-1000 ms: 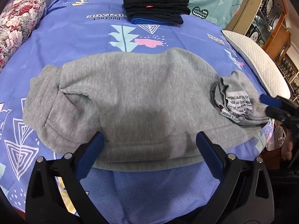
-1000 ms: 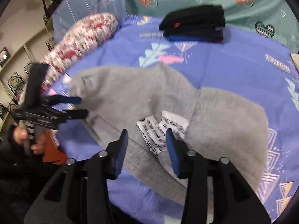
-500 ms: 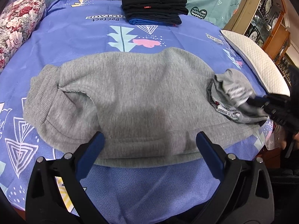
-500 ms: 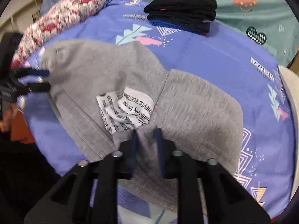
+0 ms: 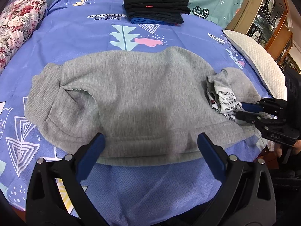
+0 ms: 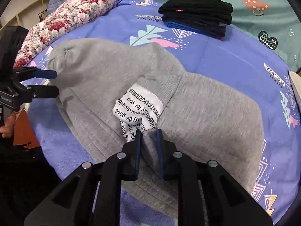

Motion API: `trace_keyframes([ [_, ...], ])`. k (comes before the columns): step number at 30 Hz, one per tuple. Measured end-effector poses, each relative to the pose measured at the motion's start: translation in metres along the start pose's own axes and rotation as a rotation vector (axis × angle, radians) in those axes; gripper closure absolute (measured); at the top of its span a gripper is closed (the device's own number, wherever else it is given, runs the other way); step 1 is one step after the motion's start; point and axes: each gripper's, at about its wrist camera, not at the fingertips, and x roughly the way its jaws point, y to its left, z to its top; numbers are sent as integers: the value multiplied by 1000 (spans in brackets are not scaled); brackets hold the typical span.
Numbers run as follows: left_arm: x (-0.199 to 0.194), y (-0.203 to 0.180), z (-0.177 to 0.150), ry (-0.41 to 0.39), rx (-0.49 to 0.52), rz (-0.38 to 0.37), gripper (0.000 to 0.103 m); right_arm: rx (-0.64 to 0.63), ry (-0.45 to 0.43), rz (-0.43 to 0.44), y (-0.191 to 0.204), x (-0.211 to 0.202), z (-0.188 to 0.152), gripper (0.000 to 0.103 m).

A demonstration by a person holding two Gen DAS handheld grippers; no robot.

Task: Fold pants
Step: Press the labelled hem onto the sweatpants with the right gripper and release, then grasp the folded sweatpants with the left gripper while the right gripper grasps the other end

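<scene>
Grey sweatpants (image 5: 135, 101) lie spread across the blue bedsheet, also in the right wrist view (image 6: 207, 113). Their waistband end with a white printed label (image 6: 139, 109) is bunched at the right. My right gripper (image 6: 148, 131) is shut on the grey fabric just below the label; it shows from the side in the left wrist view (image 5: 239, 109). My left gripper (image 5: 150, 141) is open, its jaws wide apart over the pants' near edge, touching nothing; it also shows at the left of the right wrist view (image 6: 54, 82).
A stack of folded dark clothes (image 5: 156, 7) sits at the far side of the bed. A floral bolster (image 5: 17, 24) lies far left, a white pillow (image 5: 259, 60) at the right. A wooden cabinet (image 5: 267, 15) stands beyond it. The bed edge is just under my grippers.
My right gripper moved in onto the waistband end and closed from open to shut on the fabric by the label. The left gripper stayed open and still.
</scene>
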Motion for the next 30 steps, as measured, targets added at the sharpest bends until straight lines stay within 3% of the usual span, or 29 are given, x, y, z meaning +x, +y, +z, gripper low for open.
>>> trace_keyframes([
  [2, 0, -1, 0, -3, 0, -2, 3, 4, -3, 44, -3, -8, 0, 69],
  [8, 0, -1, 0, -2, -1, -3, 3, -97, 41, -32, 13, -3, -7, 63],
  [11, 0, 0, 1, -2, 1, -3, 3, -143, 82, -75, 18, 10, -9, 55],
  [13, -2, 2, 1, -6, -2, -1, 3, -144, 79, -83, 18, 10, -6, 58],
  [14, -5, 4, 1, -10, -7, -1, 3, -129, 78, -84, 15, 10, -4, 71],
  [15, -7, 6, 1, -16, -12, -1, 3, -117, 75, -76, 12, 8, -3, 77],
  [19, -34, 22, 1, -79, -65, -23, 3, -31, -21, -9, -8, -24, 15, 80],
  [22, -58, 50, 1, -113, -165, -73, 3, -3, -130, 20, -11, -57, 36, 80],
  [24, -65, 74, -1, -113, -260, -96, 3, -63, -127, 33, -1, -58, 45, 80],
  [26, -67, 99, -8, -102, -358, -87, 3, -110, -45, 40, 14, -29, 43, 80],
  [28, -63, 121, -17, -82, -445, -77, 3, -147, 83, 8, 24, 14, 26, 73],
  [30, -54, 143, -23, -61, -540, -103, 3, -185, 76, -27, 33, 25, 12, 65],
])
